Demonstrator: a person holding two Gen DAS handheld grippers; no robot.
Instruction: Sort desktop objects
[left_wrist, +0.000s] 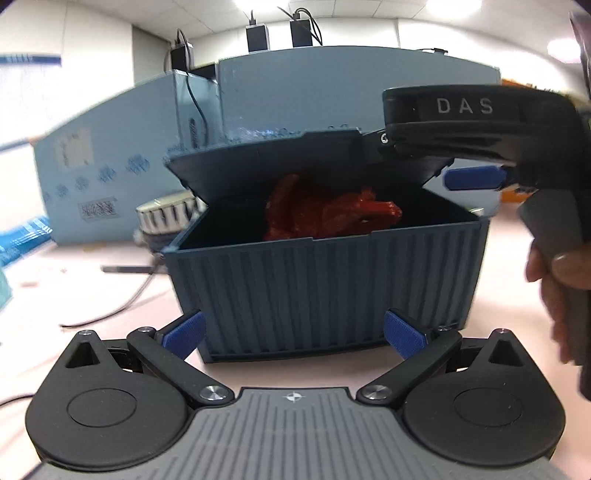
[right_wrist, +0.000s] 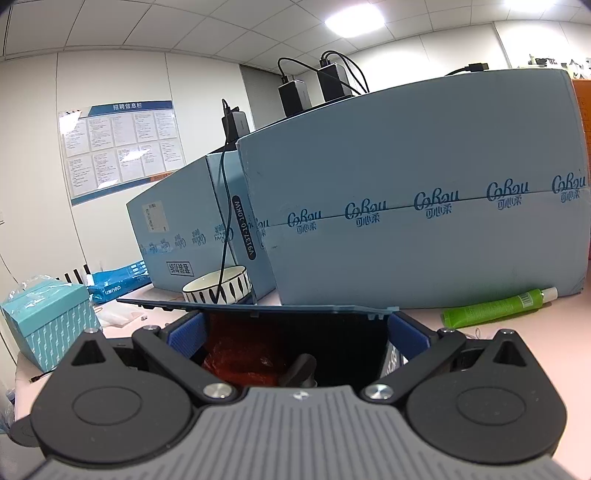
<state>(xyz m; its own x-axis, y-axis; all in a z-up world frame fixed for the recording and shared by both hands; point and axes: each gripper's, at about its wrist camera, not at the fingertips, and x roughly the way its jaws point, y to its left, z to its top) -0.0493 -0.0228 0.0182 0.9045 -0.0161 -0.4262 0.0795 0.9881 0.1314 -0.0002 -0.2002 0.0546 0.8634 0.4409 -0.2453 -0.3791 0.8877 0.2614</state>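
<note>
A dark blue ribbed storage box stands on the pink desk. Its lid is tilted up and open. A crumpled red bag lies inside; it also shows in the right wrist view. My left gripper is open, its blue pads on either side of the box's front. My right gripper is open and hovers over the box's opening, beside the lid. It shows from the side in the left wrist view. A dark object sits in the box.
Two large light-blue cartons stand behind the box. A striped bowl sits at their foot. A green tube lies at the right. A teal box stands at the left. Cables run across the desk.
</note>
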